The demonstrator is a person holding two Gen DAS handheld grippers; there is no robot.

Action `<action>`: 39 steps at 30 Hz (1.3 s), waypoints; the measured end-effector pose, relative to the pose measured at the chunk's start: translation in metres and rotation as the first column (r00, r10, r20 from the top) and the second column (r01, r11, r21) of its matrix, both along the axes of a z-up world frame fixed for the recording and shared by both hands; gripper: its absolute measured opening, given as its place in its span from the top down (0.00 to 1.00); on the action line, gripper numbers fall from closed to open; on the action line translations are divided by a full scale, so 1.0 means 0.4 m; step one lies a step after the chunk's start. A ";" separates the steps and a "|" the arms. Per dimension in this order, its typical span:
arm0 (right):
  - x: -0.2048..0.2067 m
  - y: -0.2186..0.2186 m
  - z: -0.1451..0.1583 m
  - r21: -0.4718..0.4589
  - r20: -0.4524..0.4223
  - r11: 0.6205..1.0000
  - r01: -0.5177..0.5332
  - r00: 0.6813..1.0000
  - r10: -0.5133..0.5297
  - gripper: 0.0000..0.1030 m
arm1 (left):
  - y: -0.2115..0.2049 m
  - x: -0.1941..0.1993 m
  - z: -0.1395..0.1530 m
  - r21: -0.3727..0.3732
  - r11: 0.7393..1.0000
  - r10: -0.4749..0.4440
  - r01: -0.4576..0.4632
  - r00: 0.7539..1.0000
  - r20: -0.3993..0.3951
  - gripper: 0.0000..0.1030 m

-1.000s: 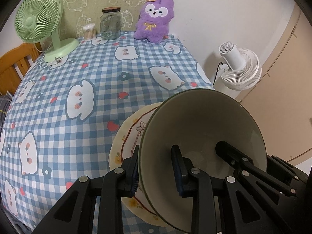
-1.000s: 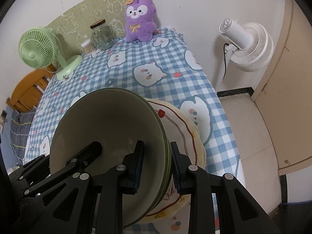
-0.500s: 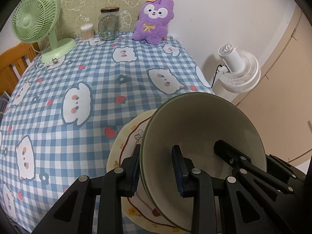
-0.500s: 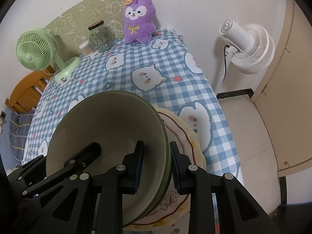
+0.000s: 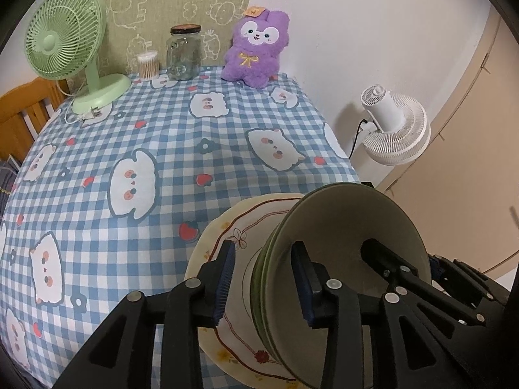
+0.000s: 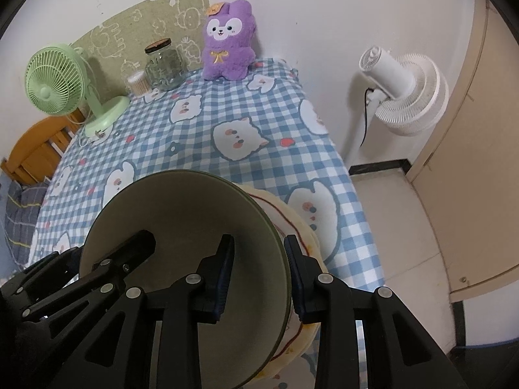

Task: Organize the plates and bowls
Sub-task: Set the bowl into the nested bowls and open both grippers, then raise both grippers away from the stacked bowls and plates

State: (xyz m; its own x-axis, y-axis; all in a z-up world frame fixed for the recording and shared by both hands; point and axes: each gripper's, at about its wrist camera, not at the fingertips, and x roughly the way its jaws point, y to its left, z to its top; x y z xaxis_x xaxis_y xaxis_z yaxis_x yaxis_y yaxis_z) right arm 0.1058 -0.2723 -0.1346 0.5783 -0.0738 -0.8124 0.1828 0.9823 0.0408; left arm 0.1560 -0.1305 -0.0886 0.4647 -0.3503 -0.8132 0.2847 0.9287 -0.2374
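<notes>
A stack of olive-green bowls [image 5: 343, 227] sits on a cream plate with a red line and flowers [image 5: 233, 236], near the table's front right edge. My left gripper [image 5: 261, 278] straddles the bowls' left rim with its jaws spread apart, the pads off the rim. My right gripper [image 6: 258, 274] straddles the bowls' right rim [image 6: 275, 227], jaws also apart. The cream plate shows under the bowls in the right wrist view [image 6: 301, 227].
The table has a blue checked cloth [image 5: 162, 149]. At its far edge stand a green desk fan [image 5: 68, 52], a cotton swab cup [image 5: 147, 64], a glass jar [image 5: 183, 53] and a purple plush [image 5: 256, 52]. A white floor fan [image 5: 392, 129] stands right of the table.
Both grippers have opened and let go of the bowls' rim. The bowls have come down onto the cream plate.
</notes>
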 end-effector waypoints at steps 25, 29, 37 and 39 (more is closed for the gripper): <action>-0.106 0.001 0.093 0.024 0.159 0.999 0.046 0.986 -0.049 0.63 | 0.046 -0.104 0.105 0.015 1.000 0.011 -0.014 0.984 0.176 0.38; -0.129 0.015 0.104 0.023 0.184 0.999 0.044 0.982 -0.048 0.62 | 0.067 -0.125 0.120 0.022 0.999 0.022 -0.027 0.978 0.205 0.34; -0.179 0.059 0.117 0.017 0.226 0.999 0.039 0.973 -0.042 0.53 | 0.133 -0.180 0.134 0.035 0.997 0.055 -0.066 0.967 0.250 0.27; -0.195 0.072 0.117 0.022 0.235 0.999 0.034 0.971 -0.039 0.50 | 0.152 -0.195 0.137 0.037 0.996 0.064 -0.076 0.963 0.260 0.26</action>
State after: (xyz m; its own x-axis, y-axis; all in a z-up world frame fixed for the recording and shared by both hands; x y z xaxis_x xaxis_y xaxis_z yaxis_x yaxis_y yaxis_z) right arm 0.0279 -0.2437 -0.0877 0.7505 -0.0853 -0.6554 0.2018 0.9739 0.1043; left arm 0.0781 -0.0697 -0.0339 0.6832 -0.2739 -0.6769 0.2643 0.9569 -0.1205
